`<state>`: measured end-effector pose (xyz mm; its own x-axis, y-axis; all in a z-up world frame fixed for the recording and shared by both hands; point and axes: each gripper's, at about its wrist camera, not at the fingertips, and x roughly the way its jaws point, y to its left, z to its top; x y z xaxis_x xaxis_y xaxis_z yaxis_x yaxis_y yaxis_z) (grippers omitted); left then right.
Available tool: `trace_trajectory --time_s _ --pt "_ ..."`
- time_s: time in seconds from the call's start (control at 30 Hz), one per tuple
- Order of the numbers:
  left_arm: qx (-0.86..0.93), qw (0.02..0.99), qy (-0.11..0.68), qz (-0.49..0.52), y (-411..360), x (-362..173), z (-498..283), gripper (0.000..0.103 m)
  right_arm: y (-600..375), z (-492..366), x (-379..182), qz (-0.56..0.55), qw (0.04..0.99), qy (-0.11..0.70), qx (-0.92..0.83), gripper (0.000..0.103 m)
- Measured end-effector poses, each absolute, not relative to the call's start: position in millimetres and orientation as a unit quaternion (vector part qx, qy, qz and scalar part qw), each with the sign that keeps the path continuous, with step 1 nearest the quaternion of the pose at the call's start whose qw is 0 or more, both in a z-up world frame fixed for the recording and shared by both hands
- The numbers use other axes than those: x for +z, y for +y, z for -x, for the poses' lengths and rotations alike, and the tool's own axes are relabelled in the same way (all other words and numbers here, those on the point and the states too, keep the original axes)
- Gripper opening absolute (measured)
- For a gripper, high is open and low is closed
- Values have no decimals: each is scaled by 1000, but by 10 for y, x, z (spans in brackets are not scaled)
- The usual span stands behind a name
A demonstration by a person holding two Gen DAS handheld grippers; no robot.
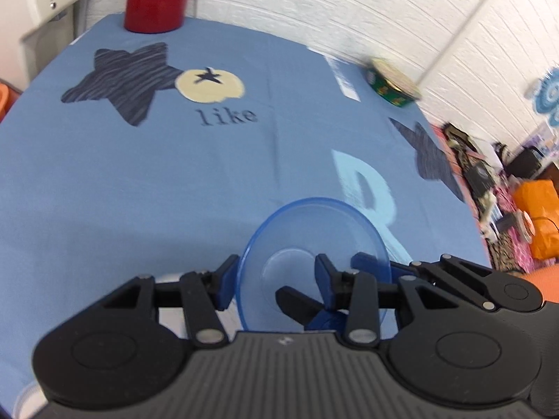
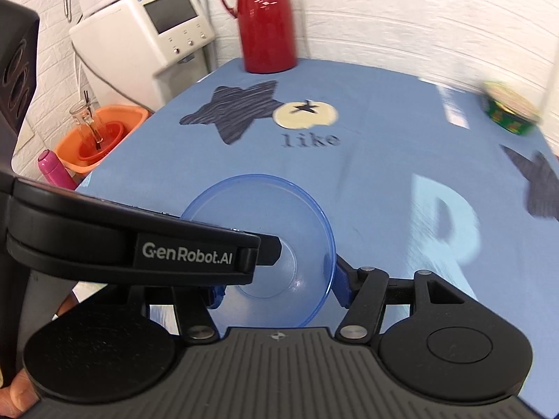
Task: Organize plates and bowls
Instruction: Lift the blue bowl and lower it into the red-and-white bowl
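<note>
I am holding a translucent blue bowl (image 1: 314, 262) up off the table, tipped on its side so its opening is facing away from me toward the far wall and its flat base is turned back toward my tools; in the right wrist view the same bowl (image 2: 265, 244) is leaning with its rim running upright. My left gripper (image 1: 276, 279) is closing narrowly on the bowl, one blue-padded finger (image 1: 225, 284) outside the left rim and the other inside against the wall. My right gripper (image 2: 276, 286) is spreading wider around the bowl, its right finger (image 2: 342, 282) touching the rim, but its left finger is hidden behind the left tool's black body, which is crossing the view and reading "GenRobot.AI", so I cannot tell whether it is gripping. Below, the blue tablecloth (image 2: 384, 122) is showing dark stars, a cream circle, the word "like" and a pale letter that is blurred and cut off. At the far edge a red thermos jug (image 2: 265, 24) is standing; far right, a green tin (image 2: 506, 115) is smeared by blur. Left of the table a white appliance (image 2: 153, 31) is carrying small print too tiny to read, with an orange basin (image 2: 101, 136) beneath it.
</note>
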<state>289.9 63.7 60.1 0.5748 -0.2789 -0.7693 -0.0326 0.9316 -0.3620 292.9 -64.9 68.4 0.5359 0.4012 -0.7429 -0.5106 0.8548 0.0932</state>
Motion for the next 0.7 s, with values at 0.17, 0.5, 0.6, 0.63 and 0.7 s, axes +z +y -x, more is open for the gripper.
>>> trace_trajectory --time_s 0.17,0.5,0.6,0.63,0.7 --pt "-108 868 458 158 201 672 -2469 40 -1095 -2451 720 49 886 399 232 47" --pt "-143 863 473 109 -412 534 -1954 41 -1556 -1928 566 34 887 416 197 48" --pt "-144 855 486 109 -454 435 -1937 44 -1616 -1872 486 27 882 426 200 48" --pt "-146 853 488 112 -452 408 -1944 44 -1628 -1870 467 24 881 427 200 48" --pt "-149 851 489 116 -447 375 -1952 49 -1659 -1854 445 17 880 428 204 47"
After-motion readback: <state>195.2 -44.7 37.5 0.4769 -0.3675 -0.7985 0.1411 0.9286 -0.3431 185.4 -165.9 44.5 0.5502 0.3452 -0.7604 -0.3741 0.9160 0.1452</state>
